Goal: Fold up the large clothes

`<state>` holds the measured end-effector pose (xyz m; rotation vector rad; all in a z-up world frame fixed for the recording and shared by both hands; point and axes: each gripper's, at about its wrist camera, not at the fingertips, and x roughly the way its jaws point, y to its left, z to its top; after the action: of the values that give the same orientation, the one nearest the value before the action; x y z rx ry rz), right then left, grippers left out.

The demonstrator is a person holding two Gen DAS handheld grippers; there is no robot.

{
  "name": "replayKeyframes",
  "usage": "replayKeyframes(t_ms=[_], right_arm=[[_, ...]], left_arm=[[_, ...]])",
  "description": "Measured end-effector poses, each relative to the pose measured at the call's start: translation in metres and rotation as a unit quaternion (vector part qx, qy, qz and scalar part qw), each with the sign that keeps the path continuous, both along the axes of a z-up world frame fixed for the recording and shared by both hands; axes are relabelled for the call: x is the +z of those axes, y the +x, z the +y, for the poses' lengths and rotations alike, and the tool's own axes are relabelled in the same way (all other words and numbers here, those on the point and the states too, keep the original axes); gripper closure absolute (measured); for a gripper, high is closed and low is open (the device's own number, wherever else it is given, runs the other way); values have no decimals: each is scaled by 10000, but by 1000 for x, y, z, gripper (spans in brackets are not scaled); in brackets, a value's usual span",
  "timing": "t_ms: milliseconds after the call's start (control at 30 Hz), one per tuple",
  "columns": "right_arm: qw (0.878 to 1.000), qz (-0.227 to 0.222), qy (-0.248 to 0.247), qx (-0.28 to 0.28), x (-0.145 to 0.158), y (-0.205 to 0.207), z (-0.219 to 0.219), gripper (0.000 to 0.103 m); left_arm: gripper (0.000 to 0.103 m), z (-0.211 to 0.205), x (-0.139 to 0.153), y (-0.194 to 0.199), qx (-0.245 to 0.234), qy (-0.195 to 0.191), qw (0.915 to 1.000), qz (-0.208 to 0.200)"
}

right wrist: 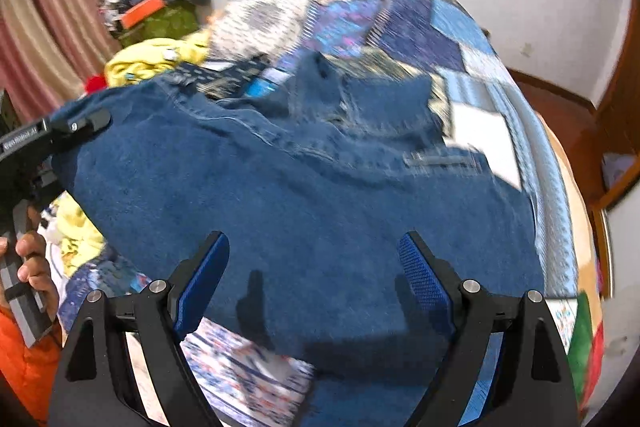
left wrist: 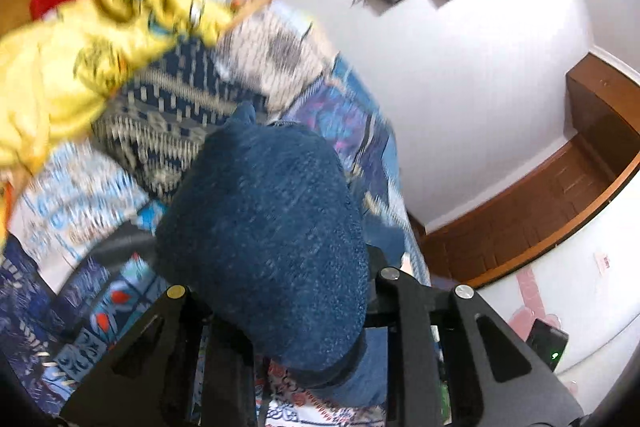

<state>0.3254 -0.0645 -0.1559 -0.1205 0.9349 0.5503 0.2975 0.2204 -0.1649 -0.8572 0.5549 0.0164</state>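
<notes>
A large blue denim garment (right wrist: 320, 195) lies spread over the patchwork bed cover (right wrist: 420, 27). My left gripper (right wrist: 86, 123) shows at the left edge of the right wrist view, shut on the garment's left edge and holding it up off the bed. In the left wrist view a bulge of the denim (left wrist: 264, 227) fills the space between the left gripper (left wrist: 296, 339) fingers and hides the tips. My right gripper (right wrist: 314, 267) hovers over the near part of the denim, its blue pads (right wrist: 424, 279) wide apart with nothing pinched between them.
A yellow garment (right wrist: 152, 65) and a knitted blue-and-white piece (left wrist: 168, 123) lie at the bed's far left, by a pile of clothes (right wrist: 168, 19) and a curtain (right wrist: 48, 27). A hand (right wrist: 32, 267) with an orange sleeve holds the left tool. Wooden floor (left wrist: 540, 203) lies right of the bed.
</notes>
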Motion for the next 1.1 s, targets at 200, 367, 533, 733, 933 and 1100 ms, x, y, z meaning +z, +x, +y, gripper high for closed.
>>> replayKeyframes(t_ms=[200, 367, 533, 733, 933, 1100], right_arm=[[9986, 217, 90, 477, -12, 3, 47, 18], [9936, 756, -146, 825, -49, 11, 81, 18], [9903, 910, -258, 1022, -71, 10, 88, 10], [9884, 1113, 104, 1024, -56, 11, 67, 10], [9960, 638, 612, 112, -17, 14, -13, 10], [9897, 385, 930, -1018, 1, 16, -111, 10]], left_arm=[[80, -3, 32, -14, 430, 982, 9942, -29], [80, -7, 24, -11, 498, 1280, 9903, 230], [80, -19, 22, -4, 404, 1536, 9866, 363], [80, -54, 48, 17, 169, 1788, 9836, 175], [81, -139, 71, 65, -594, 2154, 9747, -75], [81, -233, 62, 94, -1553, 2530, 9549, -81]])
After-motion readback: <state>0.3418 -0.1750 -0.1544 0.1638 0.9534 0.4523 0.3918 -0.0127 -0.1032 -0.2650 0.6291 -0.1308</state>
